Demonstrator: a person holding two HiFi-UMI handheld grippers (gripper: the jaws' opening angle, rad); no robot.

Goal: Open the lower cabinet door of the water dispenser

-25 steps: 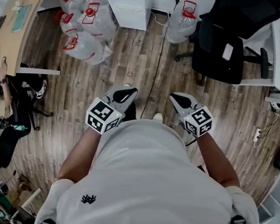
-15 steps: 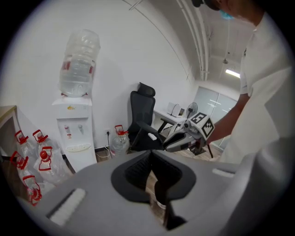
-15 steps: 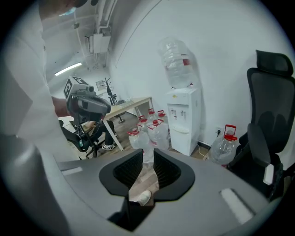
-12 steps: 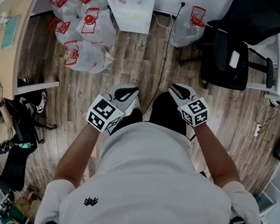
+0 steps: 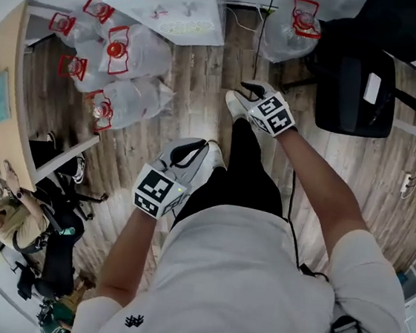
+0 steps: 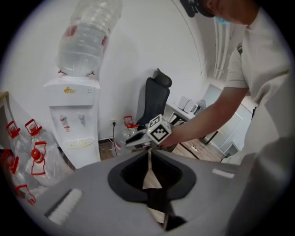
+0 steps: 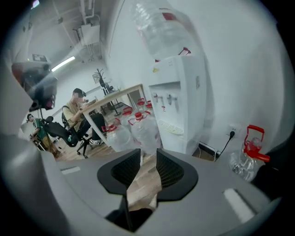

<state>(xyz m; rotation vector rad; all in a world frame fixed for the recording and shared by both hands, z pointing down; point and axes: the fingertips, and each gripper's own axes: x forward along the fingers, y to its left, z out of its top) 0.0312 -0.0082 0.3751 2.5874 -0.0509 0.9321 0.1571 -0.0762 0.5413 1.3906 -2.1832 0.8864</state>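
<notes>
The white water dispenser (image 5: 167, 4) stands at the far wall with a big bottle (image 6: 90, 34) on top. Its lower cabinet front (image 6: 85, 154) shows shut in the left gripper view. In the right gripper view the dispenser (image 7: 179, 106) looms close ahead. My right gripper (image 5: 240, 97) reaches out over the floor, short of the dispenser and a bit to its right. Its jaws (image 7: 148, 156) are opening, and only floor shows between them. My left gripper (image 5: 195, 147) trails nearer my body. Its tips (image 6: 149, 154) meet with nothing held.
Several water jugs with red caps (image 5: 127, 56) crowd the floor left of the dispenser. Another jug (image 5: 302, 23) and a black office chair (image 5: 367, 76) stand to its right. A power cord (image 5: 257, 26) runs down the floor. A desk (image 5: 0, 93) with a seated person (image 5: 1, 209) is at the left.
Both grippers have moved forward and down toward the dispenser, the right one much farther ahead. The right jaws have parted from shut. The dispenser sits closer in view.
</notes>
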